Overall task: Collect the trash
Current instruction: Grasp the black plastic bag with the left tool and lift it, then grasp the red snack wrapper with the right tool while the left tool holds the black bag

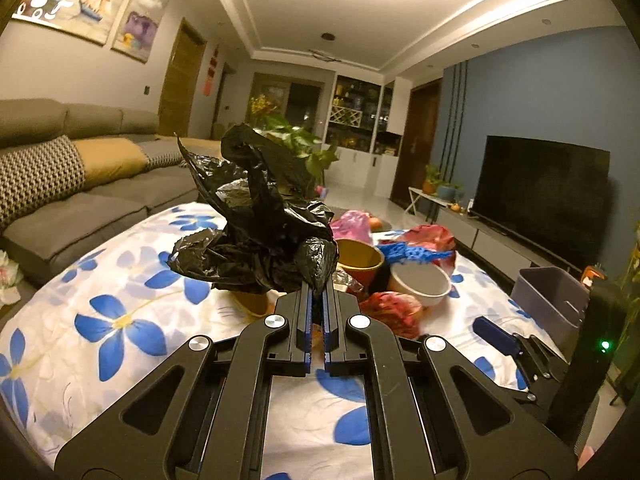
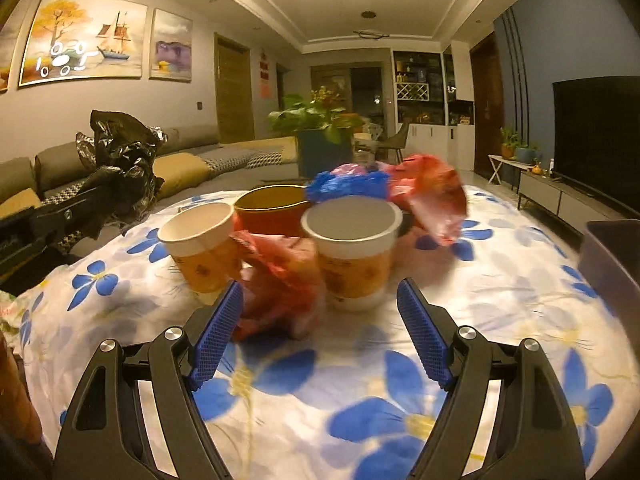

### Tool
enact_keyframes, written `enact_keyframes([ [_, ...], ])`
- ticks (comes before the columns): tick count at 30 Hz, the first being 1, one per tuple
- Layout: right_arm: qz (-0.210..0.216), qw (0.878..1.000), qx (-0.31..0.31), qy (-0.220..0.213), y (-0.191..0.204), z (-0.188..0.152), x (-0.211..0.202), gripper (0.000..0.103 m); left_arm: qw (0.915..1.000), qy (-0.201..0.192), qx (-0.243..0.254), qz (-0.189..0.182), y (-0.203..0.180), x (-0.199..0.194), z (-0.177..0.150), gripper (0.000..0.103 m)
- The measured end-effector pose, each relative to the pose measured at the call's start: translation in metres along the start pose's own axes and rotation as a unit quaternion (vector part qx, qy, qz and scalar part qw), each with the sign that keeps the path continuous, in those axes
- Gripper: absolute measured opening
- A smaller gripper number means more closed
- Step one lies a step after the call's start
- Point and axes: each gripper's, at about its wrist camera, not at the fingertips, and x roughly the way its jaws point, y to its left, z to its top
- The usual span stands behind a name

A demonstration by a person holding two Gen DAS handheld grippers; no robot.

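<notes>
My left tongs (image 1: 318,304) are pressed together and pinch a crumpled black trash bag (image 1: 264,224). The bag sticks up from the tips at 12 o'clock, above the flowery tabletop (image 1: 120,312).

My right tongs (image 2: 320,312) are spread wide, with nothing between them. A crumpled red wrapper (image 2: 280,280) lies just past the left blue pad, at about 11 o'clock. A paper cup (image 2: 352,248) stands upright at 12 o'clock, just beyond the tips. A second paper cup (image 2: 200,244) leans at 10 o'clock. Behind them sit a red bowl (image 2: 272,210), a blue net (image 2: 348,186) and a red bag (image 2: 432,196).

A grey bin (image 1: 548,296) sits at 3 o'clock from my left tongs, by the tabletop edge.
</notes>
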Motion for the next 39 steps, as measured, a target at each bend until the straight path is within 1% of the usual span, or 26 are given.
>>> enact_keyframes([
  [4,0.009,1.0,0.01,0.02,0.006,0.005,0.02,0.078,1.0,0.002,-0.007,0.004,0.01,0.0,-0.002,0.003],
  [10,0.02,0.998,0.034,0.043,0.007,0.009,0.036,0.077,0.9998,0.011,-0.013,0.006,0.018,0.007,-0.005,0.003],
  [12,0.024,0.998,0.038,0.047,0.007,0.01,0.039,0.071,0.9998,0.014,-0.015,0.006,0.019,0.009,-0.006,0.003],
  [13,0.027,0.998,0.035,0.052,0.009,0.009,0.041,0.065,0.9997,0.015,-0.016,0.006,0.02,0.01,-0.006,0.003],
  [14,0.029,0.998,0.033,0.054,0.008,0.01,0.042,0.056,0.9997,0.015,-0.016,0.006,0.02,0.01,-0.006,0.003],
  [15,0.03,0.998,0.03,0.056,0.008,0.01,0.041,0.055,0.9997,0.017,-0.017,0.006,0.02,0.011,-0.007,0.003],
  [19,0.036,0.998,0.024,0.053,0.008,0.008,0.034,0.038,0.9996,0.019,-0.017,0.005,0.019,0.01,-0.007,0.003],
  [22,0.04,0.998,0.018,0.051,0.007,0.005,0.026,0.033,0.9997,0.018,-0.015,0.006,0.017,0.009,-0.006,0.003],
  [28,0.03,0.999,-0.002,0.028,0.002,0.0,-0.01,0.031,0.9998,0.014,-0.012,0.005,0.012,0.004,-0.004,0.003],
  [39,0.0,1.0,0.005,-0.002,-0.024,0.006,-0.051,0.031,0.9998,0.008,0.003,-0.019,-0.016,-0.006,-0.001,0.003],
])
